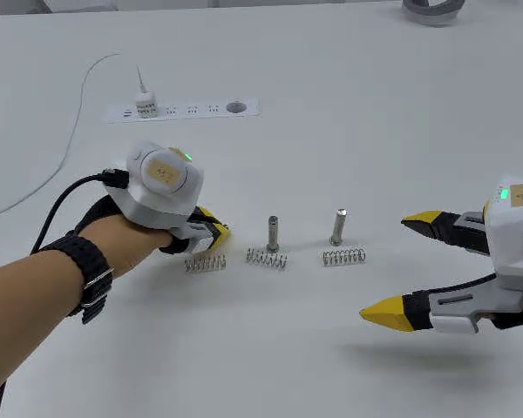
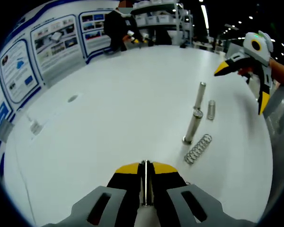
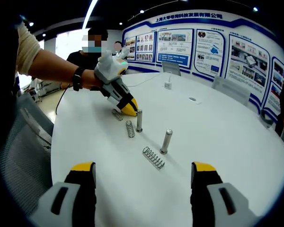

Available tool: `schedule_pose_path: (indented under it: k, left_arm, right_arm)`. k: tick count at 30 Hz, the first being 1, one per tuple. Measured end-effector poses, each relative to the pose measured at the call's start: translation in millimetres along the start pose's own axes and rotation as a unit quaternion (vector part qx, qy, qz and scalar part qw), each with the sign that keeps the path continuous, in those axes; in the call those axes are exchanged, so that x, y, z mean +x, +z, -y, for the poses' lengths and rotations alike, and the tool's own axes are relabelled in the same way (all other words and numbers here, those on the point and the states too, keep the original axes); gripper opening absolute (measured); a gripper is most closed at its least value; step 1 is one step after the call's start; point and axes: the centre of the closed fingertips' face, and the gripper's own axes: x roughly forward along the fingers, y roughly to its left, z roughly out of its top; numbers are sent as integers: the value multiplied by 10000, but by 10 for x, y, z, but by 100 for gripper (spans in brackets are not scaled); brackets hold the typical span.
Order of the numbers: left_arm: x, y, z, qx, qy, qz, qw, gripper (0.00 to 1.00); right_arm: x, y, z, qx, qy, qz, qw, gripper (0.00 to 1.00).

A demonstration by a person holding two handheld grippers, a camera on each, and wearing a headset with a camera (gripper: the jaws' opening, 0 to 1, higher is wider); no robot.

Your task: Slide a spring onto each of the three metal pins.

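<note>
Near the centre of the white tabletop (image 1: 349,131), locate the middle pin (image 1: 273,233), standing upright on its wider end. Just right of the middle pin, find the right-hand pin (image 1: 339,226), likewise upright and bare. Just in front of the middle pin's base, note the middle spring (image 1: 267,258), lying on its side; contact with the base not discernible. Right of the middle pin and slightly nearer the person, note the right spring (image 1: 343,257), lying flat. Left of the middle pin and slightly nearer, note the left spring (image 1: 206,262), also flat. Just left of the middle pin, find the left gripper (image 1: 216,233), held low over the tabletop. Read its yellow-tipped tongs as pressed together on a slim metal rod (image 2: 144,182), visible between the tips in the left gripper view. Well right of the middle pin, find the right gripper (image 1: 399,266), held above the tabletop, tongs spread wide apart and empty. Far behind the middle pin, note the white power strip (image 1: 183,110), carrying one white plug (image 1: 146,102).
</note>
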Motion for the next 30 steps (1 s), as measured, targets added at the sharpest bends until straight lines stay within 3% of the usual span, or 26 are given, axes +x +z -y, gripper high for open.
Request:
schedule_pose_path:
  k: [21,30]
  left_arm:
    - [-3,-16,2,4,0,-58,10000,8]
    - [-107,50,-51,-184,63,96,9998,8]
  right_arm:
    - [-8,-12,4,16,-15,-25,10000,83]
    - [-6,-4,-2,2,-12,-17,10000,83]
